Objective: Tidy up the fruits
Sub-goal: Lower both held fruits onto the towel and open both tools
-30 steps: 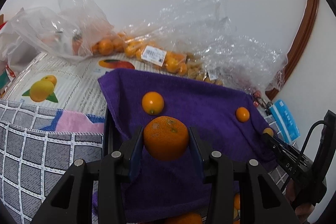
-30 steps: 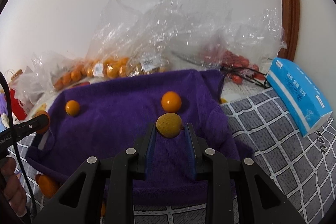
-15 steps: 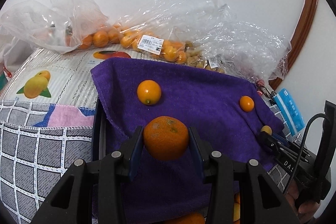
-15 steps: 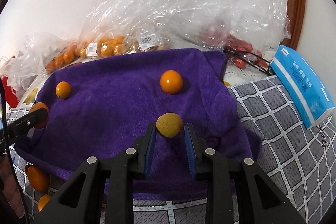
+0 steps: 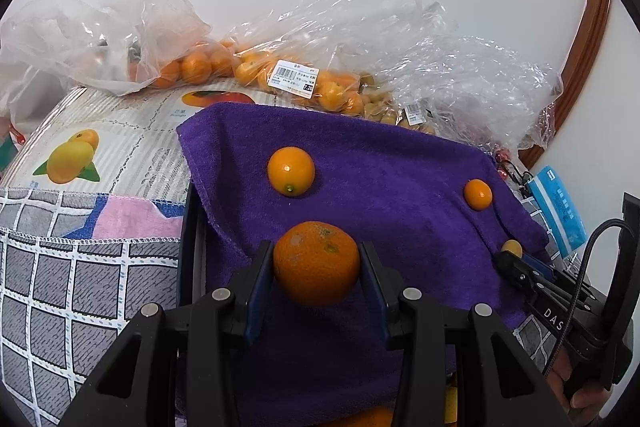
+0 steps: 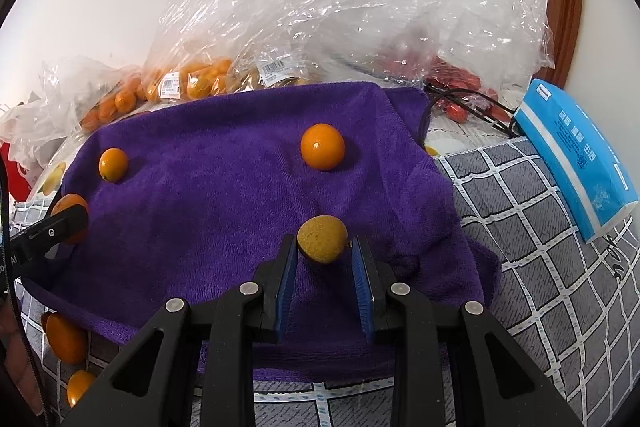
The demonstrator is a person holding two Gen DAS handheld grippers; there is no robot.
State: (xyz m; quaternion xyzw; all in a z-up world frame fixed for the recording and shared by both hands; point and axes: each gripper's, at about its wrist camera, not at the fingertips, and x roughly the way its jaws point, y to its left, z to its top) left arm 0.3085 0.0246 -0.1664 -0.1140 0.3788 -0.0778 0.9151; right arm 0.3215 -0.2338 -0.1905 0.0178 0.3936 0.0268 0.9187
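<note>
- Left gripper point(image 5: 316, 263): jaws clamped on mandarin point(image 5: 316, 269), above purple towel point(image 5: 400, 187).
- Right gripper point(image 6: 323, 247): jaws pinching small yellowish fruit point(image 6: 322, 239).
- Two oranges lying on towel.

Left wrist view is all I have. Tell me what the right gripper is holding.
Observer: The right gripper is shut on a small fruit with rough, dull yellow-brown skin, held over the purple towel.
Operator: Report what sits past the towel's far right corner.
Observer: Red fruits inside a clear bag.
Operator: Now describe the blue pack.
Observer: The blue pack lies on the checked cloth, off the towel.
</note>
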